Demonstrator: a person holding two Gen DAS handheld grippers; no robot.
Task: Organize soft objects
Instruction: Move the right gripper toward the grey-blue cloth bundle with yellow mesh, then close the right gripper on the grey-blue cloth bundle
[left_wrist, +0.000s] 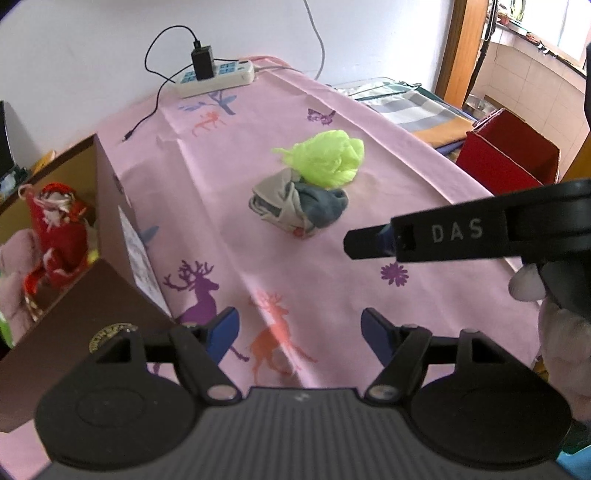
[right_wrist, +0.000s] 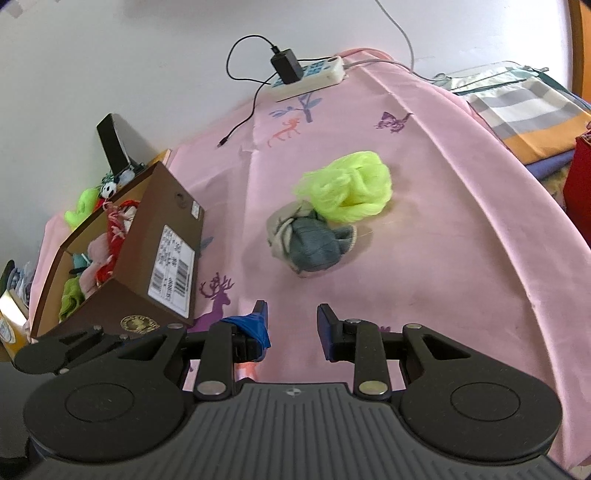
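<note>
Both empty, jaws spread: left gripper (left_wrist: 300, 332) and right gripper (right_wrist: 291, 325), probably lining up on mid-tablecloth (left_wrist: 369, 122) neon yarn (left_wrist: 325, 157) and sock bundle (left_wrist: 295, 206).

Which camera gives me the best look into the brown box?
The right wrist view: the brown box shows its open top, with red, pink and green soft items inside, plus its barcode label. The left wrist view crops the box at the frame edge, showing only a red and a pink item.
</note>
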